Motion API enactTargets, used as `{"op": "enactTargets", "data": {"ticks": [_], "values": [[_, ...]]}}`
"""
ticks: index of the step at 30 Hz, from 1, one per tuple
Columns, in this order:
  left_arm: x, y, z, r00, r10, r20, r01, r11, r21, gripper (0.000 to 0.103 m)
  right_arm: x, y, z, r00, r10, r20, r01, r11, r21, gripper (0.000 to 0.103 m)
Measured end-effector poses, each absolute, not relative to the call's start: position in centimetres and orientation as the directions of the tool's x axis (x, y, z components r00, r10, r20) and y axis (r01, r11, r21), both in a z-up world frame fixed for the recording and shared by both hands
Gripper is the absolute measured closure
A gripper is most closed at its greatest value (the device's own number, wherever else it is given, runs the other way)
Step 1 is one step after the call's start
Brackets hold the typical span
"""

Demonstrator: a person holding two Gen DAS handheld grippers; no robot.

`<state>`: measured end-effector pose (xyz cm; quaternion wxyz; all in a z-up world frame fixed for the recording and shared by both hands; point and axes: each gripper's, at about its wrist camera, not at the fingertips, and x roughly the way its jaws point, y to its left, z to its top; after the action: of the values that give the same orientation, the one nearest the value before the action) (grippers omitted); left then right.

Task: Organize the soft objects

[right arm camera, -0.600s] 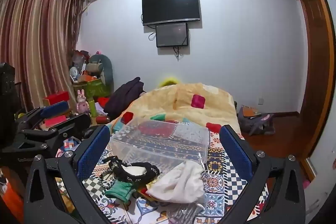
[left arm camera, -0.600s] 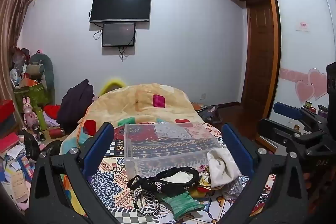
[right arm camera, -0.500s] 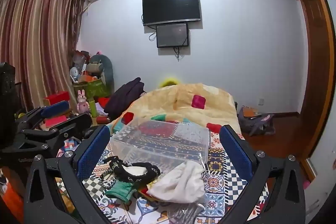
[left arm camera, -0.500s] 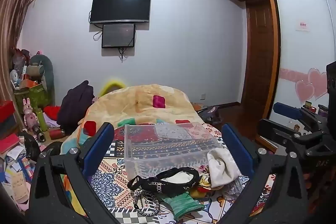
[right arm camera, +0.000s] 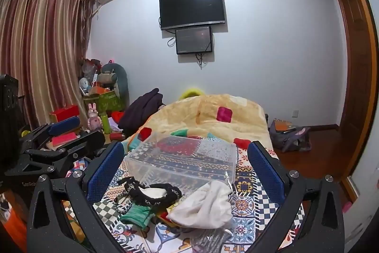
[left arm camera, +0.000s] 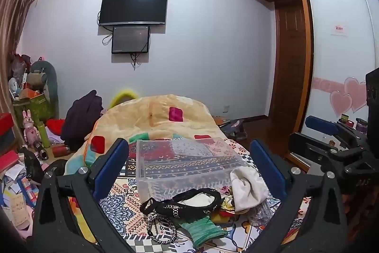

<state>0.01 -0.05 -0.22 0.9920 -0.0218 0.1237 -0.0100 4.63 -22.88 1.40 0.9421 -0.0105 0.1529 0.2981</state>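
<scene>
A pile of soft items lies on the patterned bedspread [left arm camera: 123, 200] in front of an empty clear plastic box [left arm camera: 187, 165], which also shows in the right wrist view [right arm camera: 187, 160]. The pile holds a white cloth [left arm camera: 247, 186] [right arm camera: 206, 205], a black lace-trimmed piece [left arm camera: 189, 202] [right arm camera: 151, 192], a green knit piece [left arm camera: 203, 229] [right arm camera: 137, 213] and a braided cord [left arm camera: 161, 229]. My left gripper [left arm camera: 189, 170] is open and empty, above the pile. My right gripper [right arm camera: 187, 165] is open and empty, also held above the pile.
A yellow quilt [left arm camera: 156, 115] is bunched behind the box. A dark garment [left arm camera: 80, 117] and cluttered toys and boxes [left arm camera: 30, 125] stand at the left. A wooden door and wardrobe [left arm camera: 291, 63] are at the right. A bag [right arm camera: 289, 136] lies on the floor.
</scene>
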Motion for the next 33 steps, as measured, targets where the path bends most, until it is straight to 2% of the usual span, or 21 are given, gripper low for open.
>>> {"op": "enactTargets", "data": {"ticks": [33], "values": [[-0.04,-0.01,0.00,0.971,-0.025,-0.240,0.014,0.999,-0.047,0.000,4.32,-23.02,2.10,0.774,0.565,-0.286,-0.569,0.819,0.080,0.000]]}}
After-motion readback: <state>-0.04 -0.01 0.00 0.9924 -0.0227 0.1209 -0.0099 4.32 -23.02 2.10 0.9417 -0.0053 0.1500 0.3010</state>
